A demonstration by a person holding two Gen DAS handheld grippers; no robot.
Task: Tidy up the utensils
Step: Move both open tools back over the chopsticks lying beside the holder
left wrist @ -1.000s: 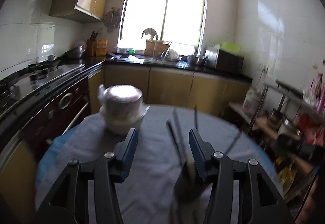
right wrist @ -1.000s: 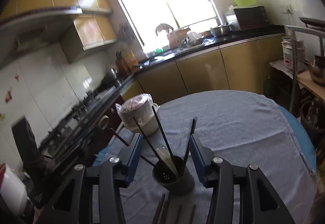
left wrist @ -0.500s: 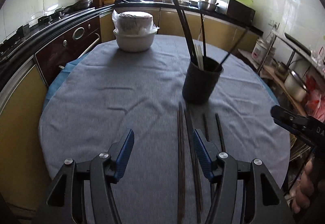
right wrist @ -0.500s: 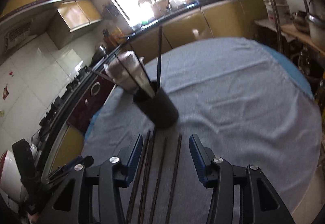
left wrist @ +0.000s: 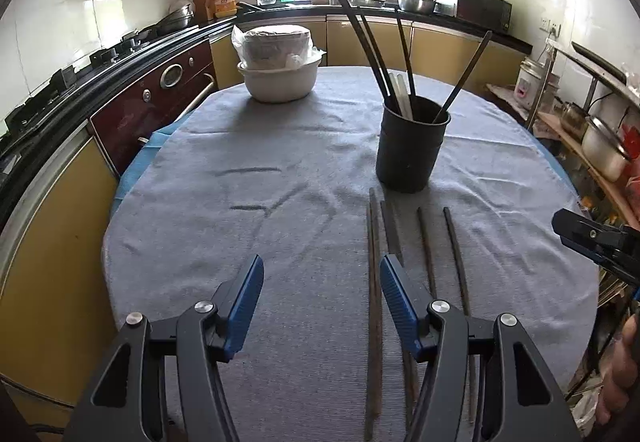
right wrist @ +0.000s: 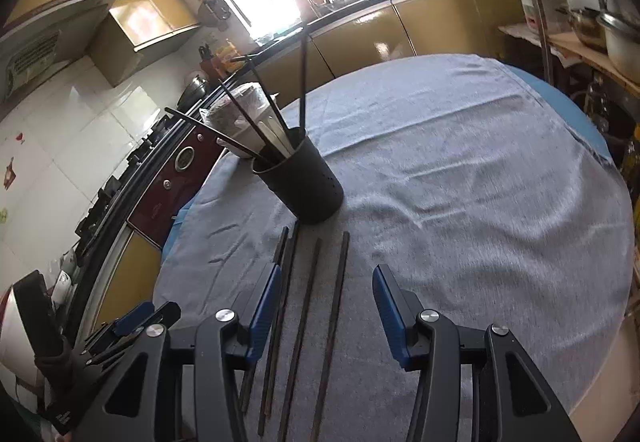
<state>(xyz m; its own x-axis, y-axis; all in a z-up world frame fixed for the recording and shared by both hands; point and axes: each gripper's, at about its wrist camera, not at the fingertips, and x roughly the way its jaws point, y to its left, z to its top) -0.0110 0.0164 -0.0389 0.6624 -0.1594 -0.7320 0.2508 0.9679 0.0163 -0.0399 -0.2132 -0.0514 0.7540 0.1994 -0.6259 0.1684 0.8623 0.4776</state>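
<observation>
Several dark chopsticks (left wrist: 374, 282) (right wrist: 336, 302) lie side by side on the grey cloth, just in front of a black holder cup (left wrist: 408, 149) (right wrist: 304, 181). The cup holds more dark sticks and a few pale ones (left wrist: 400, 89). My left gripper (left wrist: 320, 266) hovers open over the cloth, and the leftmost chopstick runs just inside its right finger. My right gripper (right wrist: 327, 272) is open above the same row, with two chopsticks lying below the gap between its fingers. Neither gripper holds anything. My right gripper's finger (left wrist: 588, 234) shows at the right edge of the left wrist view.
A white bowl with a plastic-wrapped cover (left wrist: 280, 81) stands at the far left of the round table (left wrist: 240, 222). A dark red oven front (left wrist: 160, 89) and stove run along the left. A rack with pots (left wrist: 600, 145) stands right of the table.
Both grippers have tipped down and sunk from facing the kitchen to hovering over the chopsticks on the cloth. The left jaws stand slightly wider. Little has moved in the last half second.
</observation>
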